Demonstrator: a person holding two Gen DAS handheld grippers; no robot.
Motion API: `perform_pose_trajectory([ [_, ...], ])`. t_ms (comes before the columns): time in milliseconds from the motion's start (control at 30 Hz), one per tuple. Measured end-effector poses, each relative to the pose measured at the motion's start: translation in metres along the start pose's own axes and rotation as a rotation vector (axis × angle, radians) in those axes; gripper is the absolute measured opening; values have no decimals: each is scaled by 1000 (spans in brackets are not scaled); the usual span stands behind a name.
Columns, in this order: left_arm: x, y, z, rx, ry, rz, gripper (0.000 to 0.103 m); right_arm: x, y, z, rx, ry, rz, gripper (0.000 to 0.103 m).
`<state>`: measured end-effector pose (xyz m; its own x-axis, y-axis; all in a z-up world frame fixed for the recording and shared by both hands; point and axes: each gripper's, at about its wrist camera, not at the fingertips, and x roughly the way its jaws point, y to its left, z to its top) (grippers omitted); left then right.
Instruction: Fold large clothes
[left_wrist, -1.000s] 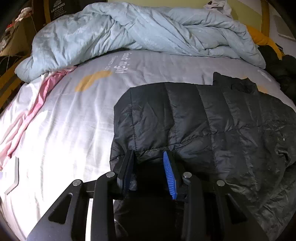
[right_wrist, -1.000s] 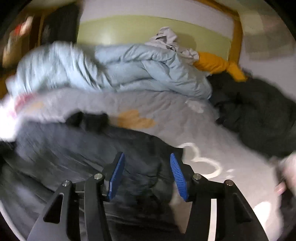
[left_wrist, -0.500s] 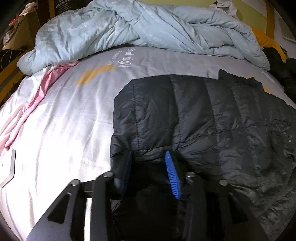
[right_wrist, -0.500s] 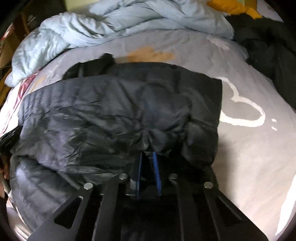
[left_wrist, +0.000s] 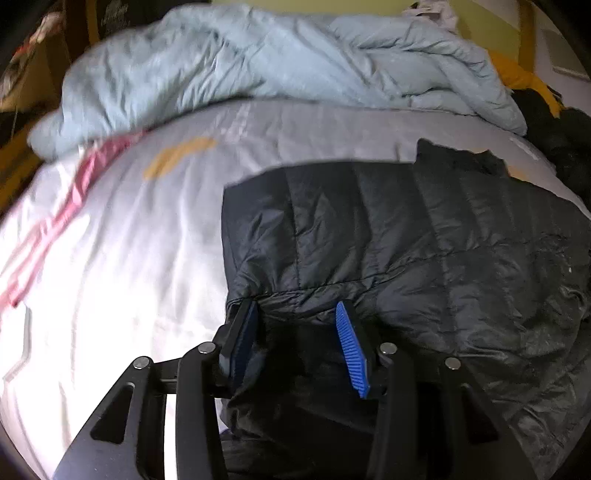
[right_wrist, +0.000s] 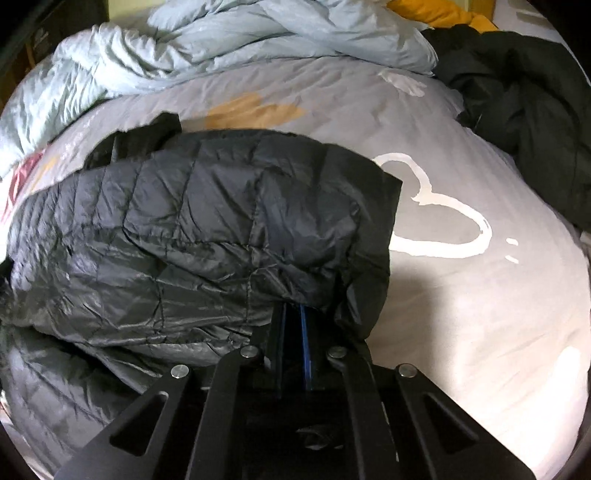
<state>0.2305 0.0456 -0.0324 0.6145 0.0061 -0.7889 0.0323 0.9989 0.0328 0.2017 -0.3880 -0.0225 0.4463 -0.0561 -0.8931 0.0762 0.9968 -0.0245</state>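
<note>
A black quilted puffer jacket (left_wrist: 406, 236) lies on the bed, its near part folded back over itself. In the left wrist view my left gripper (left_wrist: 295, 310) is open at the jacket's near left edge, the folded hem between its blue pads, which do not press it. In the right wrist view the jacket (right_wrist: 192, 229) fills the middle and left. My right gripper (right_wrist: 293, 314) is shut on the jacket's near right edge, with fabric bunched over the fingertips.
The bed sheet (right_wrist: 461, 295) is grey-white with a white heart outline (right_wrist: 443, 218). A crumpled pale blue duvet (left_wrist: 258, 62) lies along the far side. A dark garment pile (right_wrist: 528, 103) sits at the far right, with a yellow item (right_wrist: 436, 11) behind. A pink cloth (left_wrist: 74, 192) lies left.
My right gripper went from open above the jacket to shut on its near right edge and pulled that fold towards me. My left gripper stayed open at the left hem.
</note>
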Motion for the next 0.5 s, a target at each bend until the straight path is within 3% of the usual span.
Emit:
perform_pose_trajectory([
  [133,7,11,2,-61,11,-42,37,-26,-2,2,34,-145,71,6],
  [233,10,10,1,-53,10,-38,37,-36,4,4,11,-184,111,6],
  [300,10,6,-1,-35,10,-20,37,-27,11,5,-20,-141,63,6],
  [400,12,3,-1,-21,22,1,39,7,9,-2,-22,-5,10,6],
  [500,6,0,-1,-2,5,17,38,13,7,-1,-12,-13,18,6],
])
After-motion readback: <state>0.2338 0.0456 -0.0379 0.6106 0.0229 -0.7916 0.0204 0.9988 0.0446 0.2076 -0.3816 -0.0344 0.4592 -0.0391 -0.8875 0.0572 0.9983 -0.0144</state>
